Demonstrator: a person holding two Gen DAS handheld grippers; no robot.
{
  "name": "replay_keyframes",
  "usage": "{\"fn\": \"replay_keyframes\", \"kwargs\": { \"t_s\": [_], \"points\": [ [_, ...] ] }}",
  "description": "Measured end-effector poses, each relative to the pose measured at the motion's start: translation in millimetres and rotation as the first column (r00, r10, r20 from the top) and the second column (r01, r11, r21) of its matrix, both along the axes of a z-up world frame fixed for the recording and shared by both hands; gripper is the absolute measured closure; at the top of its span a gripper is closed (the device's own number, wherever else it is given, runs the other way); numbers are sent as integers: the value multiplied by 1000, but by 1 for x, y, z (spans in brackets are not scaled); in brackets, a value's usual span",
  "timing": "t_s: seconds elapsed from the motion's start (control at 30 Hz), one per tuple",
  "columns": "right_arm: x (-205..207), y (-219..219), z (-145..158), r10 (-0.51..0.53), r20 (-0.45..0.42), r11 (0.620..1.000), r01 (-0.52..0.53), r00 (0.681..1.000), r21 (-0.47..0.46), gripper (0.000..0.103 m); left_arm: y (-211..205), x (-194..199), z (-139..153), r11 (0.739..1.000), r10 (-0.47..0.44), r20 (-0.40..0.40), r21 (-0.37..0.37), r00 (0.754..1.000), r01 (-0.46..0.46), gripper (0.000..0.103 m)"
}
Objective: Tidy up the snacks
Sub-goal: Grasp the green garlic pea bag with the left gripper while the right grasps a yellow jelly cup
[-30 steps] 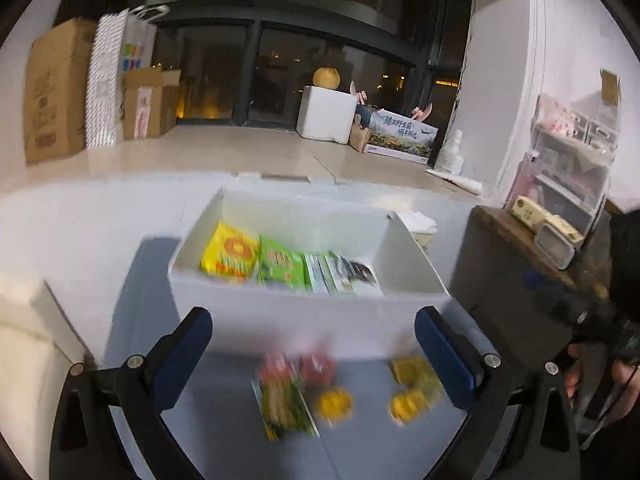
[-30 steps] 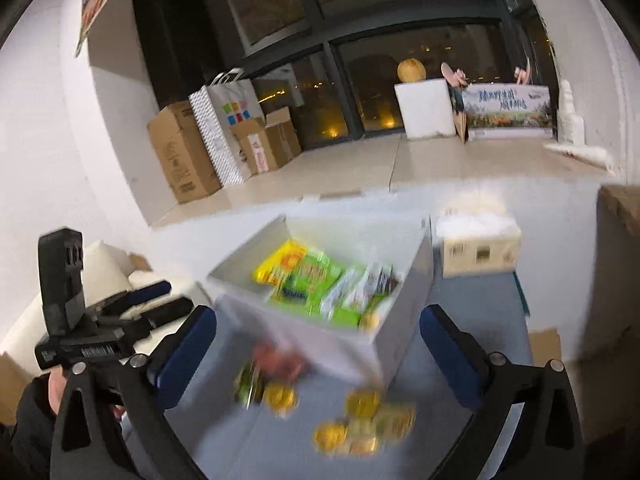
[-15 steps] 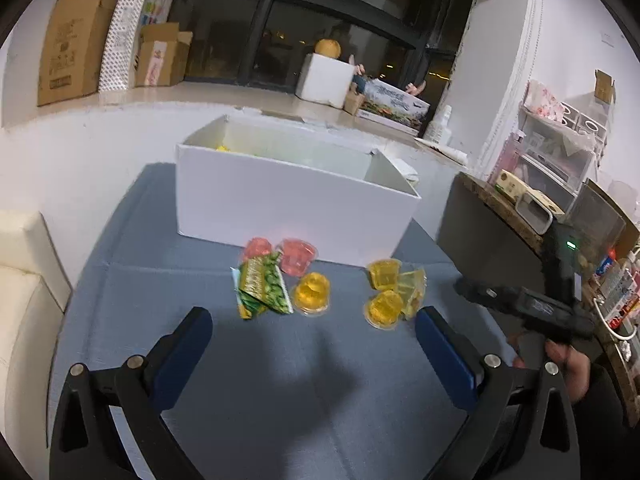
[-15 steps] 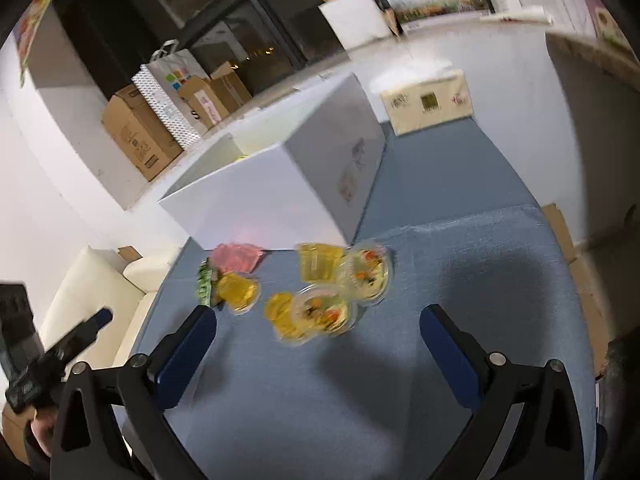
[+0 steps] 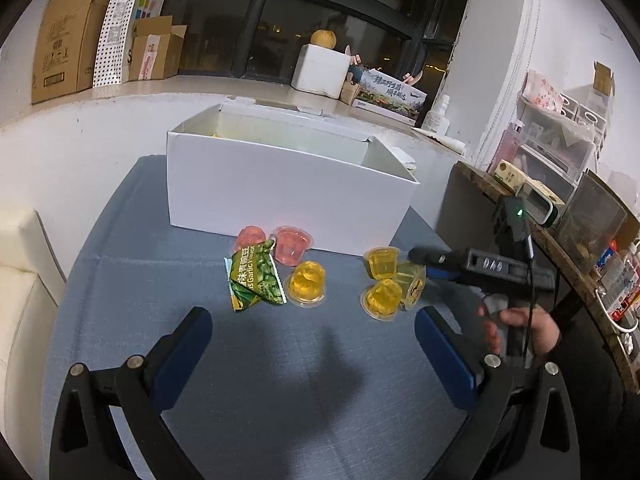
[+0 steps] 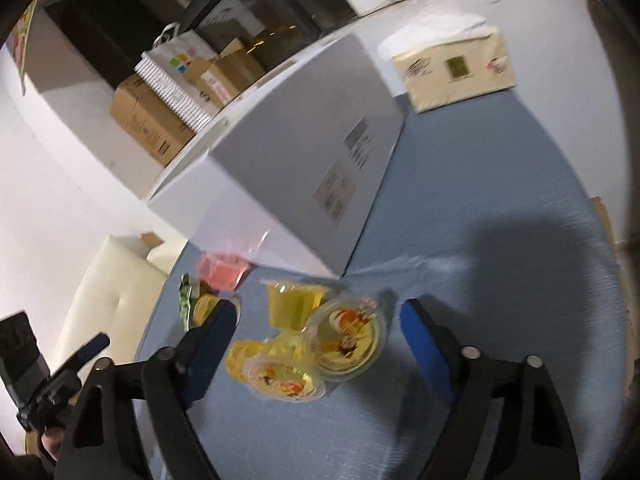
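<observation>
A white snack box [image 5: 288, 188] stands on the blue table [image 5: 280, 380]. In front of it lie two pink jelly cups [image 5: 291, 243], a green garlic pea packet [image 5: 255, 277], one yellow jelly cup [image 5: 306, 283] and a cluster of three yellow jelly cups [image 5: 387, 286]. My left gripper [image 5: 312, 336] is open and empty, above the table short of the snacks. My right gripper [image 6: 318, 338] is open, low over the yellow cluster [image 6: 320, 340], its fingers on either side of the cups; it also shows in the left wrist view [image 5: 420, 256].
A tissue box [image 6: 454, 66] sits beyond the white box [image 6: 300, 164]. A cream sofa [image 5: 16, 280] borders the table's left. A wooden shelf [image 5: 560, 240] with clutter stands at the right. Cardboard boxes [image 5: 64, 56] line the window ledge.
Both grippers dropped from above the box toward the table. My right gripper moved in close over the yellow jelly cups. The left drew slightly nearer the snacks.
</observation>
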State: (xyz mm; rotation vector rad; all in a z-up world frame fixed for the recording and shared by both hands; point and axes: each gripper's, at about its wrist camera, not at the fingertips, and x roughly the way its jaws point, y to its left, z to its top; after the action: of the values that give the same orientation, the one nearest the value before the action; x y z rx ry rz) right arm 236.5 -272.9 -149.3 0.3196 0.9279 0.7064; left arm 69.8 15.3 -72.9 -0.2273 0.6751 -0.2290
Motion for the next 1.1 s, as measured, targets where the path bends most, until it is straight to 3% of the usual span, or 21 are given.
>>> {"fn": "replay_keyframes", "kwargs": {
  "t_s": [0.07, 0.1, 0.13, 0.33, 0.63, 0.97, 1.03, 1.1],
  "points": [
    [-2, -1, -3, -6, 14, 1000, 6, 1000, -15, 31, 0, 0, -1, 1000, 8, -4, 4, 1000, -8, 0],
    [-2, -4, -4, -10, 4, 1000, 10, 1000, 7, 40, 0, 0, -2, 1000, 5, -6, 1, 1000, -5, 0],
    [-2, -5, -5, -15, -3, 1000, 15, 1000, 7, 56, 0, 1, -3, 1000, 4, -9, 0, 1000, -4, 0],
    [-22, 3, 7, 9, 72, 999, -6, 997, -46, 56, 0, 9, -11, 1000, 7, -32, 10, 999, -6, 0],
    [-75, 5, 59, -22, 231, 998, 37, 973, -59, 56, 15, 52, -26, 997, 55, -85, 63, 995, -50, 0],
    [-113, 16, 79, 13, 282, 998, 3, 959, -56, 56, 31, 115, -58, 996, 81, -205, 46, 975, -73, 0],
    [-114, 21, 79, 17, 279, 998, -1, 960, -56, 56, 35, 123, -63, 997, 79, -222, 10, 972, -79, 0],
    [-114, 23, 77, 21, 275, 998, -5, 961, -58, 56, 36, 130, -67, 997, 78, -224, 1, 971, -80, 5]
  ]
}}
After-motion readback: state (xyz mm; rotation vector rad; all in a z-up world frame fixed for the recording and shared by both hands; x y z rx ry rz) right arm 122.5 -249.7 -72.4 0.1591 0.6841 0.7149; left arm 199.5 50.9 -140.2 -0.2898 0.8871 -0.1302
